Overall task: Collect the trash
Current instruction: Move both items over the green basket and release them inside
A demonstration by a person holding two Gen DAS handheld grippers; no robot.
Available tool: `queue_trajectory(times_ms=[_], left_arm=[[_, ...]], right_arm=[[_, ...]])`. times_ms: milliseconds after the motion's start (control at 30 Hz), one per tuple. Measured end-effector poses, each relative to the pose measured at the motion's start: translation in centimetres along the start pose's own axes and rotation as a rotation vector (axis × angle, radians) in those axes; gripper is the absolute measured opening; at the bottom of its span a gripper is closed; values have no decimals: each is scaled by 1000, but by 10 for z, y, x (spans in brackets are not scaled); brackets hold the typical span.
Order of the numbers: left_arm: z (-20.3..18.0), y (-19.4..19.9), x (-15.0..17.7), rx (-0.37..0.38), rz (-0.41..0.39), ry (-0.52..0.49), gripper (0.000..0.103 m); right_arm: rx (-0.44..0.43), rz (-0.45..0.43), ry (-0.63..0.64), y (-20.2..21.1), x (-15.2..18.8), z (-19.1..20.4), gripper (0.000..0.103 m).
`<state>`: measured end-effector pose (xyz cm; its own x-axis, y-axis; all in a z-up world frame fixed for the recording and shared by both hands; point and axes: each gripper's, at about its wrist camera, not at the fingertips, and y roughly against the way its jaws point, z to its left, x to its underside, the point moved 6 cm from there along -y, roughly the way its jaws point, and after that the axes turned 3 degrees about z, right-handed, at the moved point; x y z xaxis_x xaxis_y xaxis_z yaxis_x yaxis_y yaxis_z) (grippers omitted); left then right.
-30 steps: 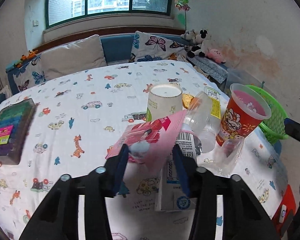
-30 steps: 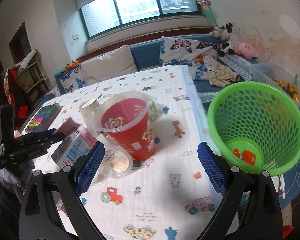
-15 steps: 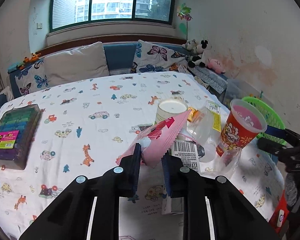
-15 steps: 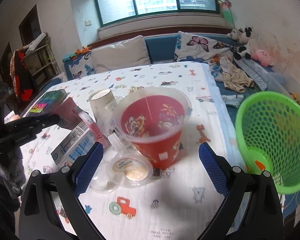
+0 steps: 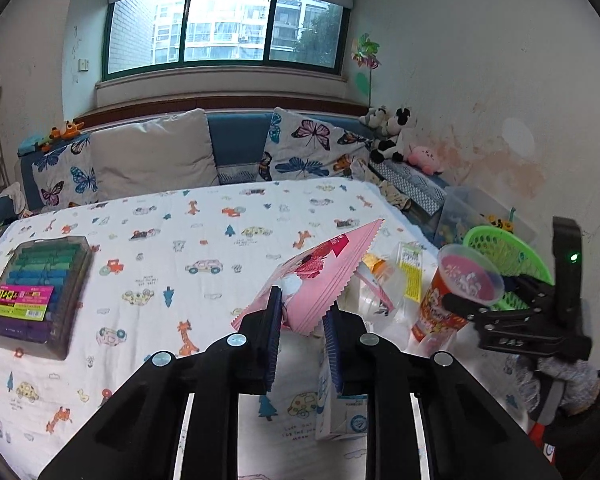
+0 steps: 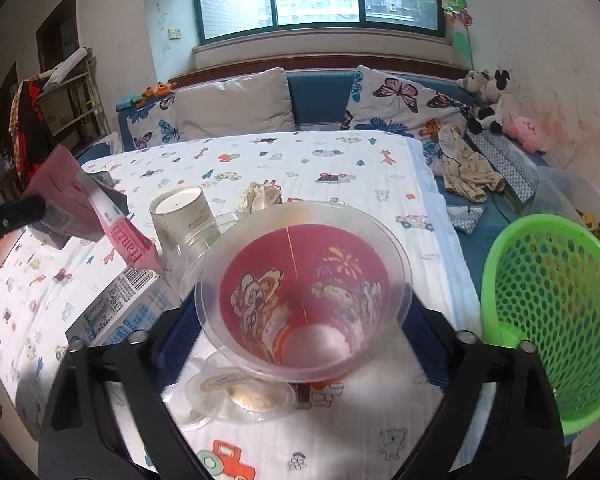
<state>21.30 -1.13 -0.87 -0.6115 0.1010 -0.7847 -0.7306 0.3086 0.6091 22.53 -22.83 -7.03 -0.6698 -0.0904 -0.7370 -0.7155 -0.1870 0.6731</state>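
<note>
Clamped on the pink snack wrapper, the left gripper has its two dark fingers drawn close together, with the zigzag-edged packet pinched between them and lifted clear of the cartoon-print tablecloth. Far to the left on that cloth lies a clear box of coloured clips. Just beneath the held wrapper a white carton with a barcode lies flat, and behind it stands a white paper cup with a clear plastic bottle beside it on its side. A crumpled yellowish scrap sits further back.

Moving rightward, the right gripper is spread wide, its blue-padded fingers standing on either side of the red printed cup, which stands upright inside a clear outer shell. Whether the pads already touch the cup's wall cannot be told; the spread looks about as wide as the cup. A small clear jelly tub rests against the cup's base, between the fingers on the near side.

At the far right, off the table's edge, a green perforated basket stands open, near the cup but apart from it. Cushions with butterflies and soft toys line the bench below the window
</note>
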Motion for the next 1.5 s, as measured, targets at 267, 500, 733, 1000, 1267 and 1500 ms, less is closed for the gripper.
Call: queue_trajectory(times_ms=[267, 500, 733, 1000, 1267, 1500], left_arm=[[-21, 0, -16, 28, -16, -28, 20], [-52, -4, -32, 63, -28, -74, 20], [-86, -10, -46, 118, -29, -116, 20], [-138, -24, -58, 193, -18, -169, 20], [-191, -41, -66, 255, 2, -228, 20], [-238, -55, -67, 307, 22, -277, 20]], right_arm=[[-12, -28, -45, 14, -3, -13, 77], [-9, -73, -92, 42, -9, -38, 77], [74, -107, -164, 69, -7, -93, 77], [220, -92, -239, 83, 8, -170, 77], [321, -26, -289, 75, 36, -222, 79], [353, 7, -345, 66, 59, -252, 87]])
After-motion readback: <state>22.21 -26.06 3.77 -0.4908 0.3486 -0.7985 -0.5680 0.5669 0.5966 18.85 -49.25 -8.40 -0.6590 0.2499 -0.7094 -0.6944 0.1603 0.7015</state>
